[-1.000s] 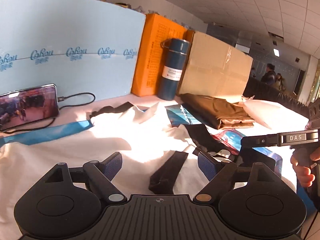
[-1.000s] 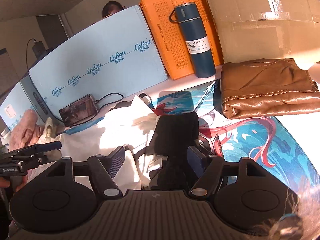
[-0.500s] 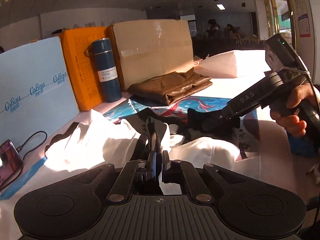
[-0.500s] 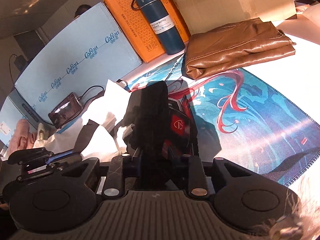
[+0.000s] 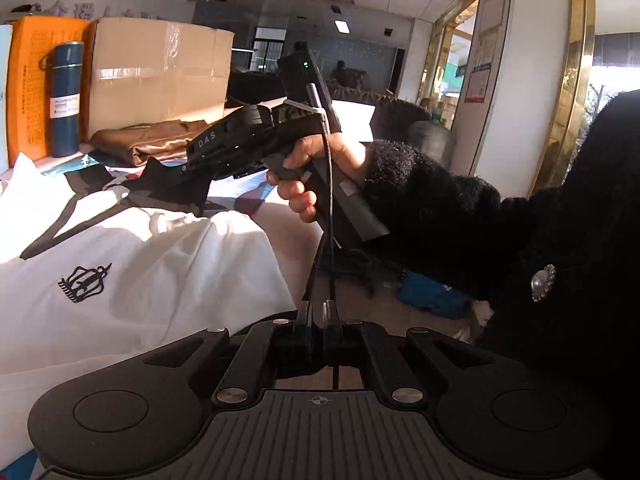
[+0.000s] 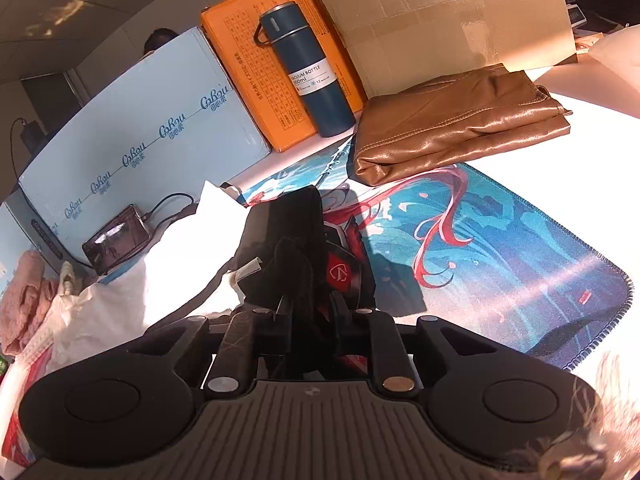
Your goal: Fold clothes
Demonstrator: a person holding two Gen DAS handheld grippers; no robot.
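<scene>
Boxes (image 6: 440, 20) and a blue bottle (image 6: 308, 72) stand behind the white shirt (image 5: 132, 272) on the table. Right gripper (image 6: 308, 312) is closing on its black sleeve (image 6: 296, 240). Left gripper (image 5: 319, 316) is shut, maybe pinching thin black cloth. Only the left view shows the hand (image 5: 320, 172).

Right gripper (image 6: 310, 312): jaws closing, black fabric (image 6: 292, 240) of the white shirt (image 6: 160, 280) bunched between the fingers (image 6: 282, 320). Blue mat (image 6: 500, 264) on the desk (image 6: 580, 152). Folded brown garment (image 6: 452, 124) partly on the mat's far edge. Behind: blue bottle (image 6: 308, 72), orange box (image 6: 248, 64), cardboard box (image 6: 440, 12), phone (image 6: 116, 240).
</scene>
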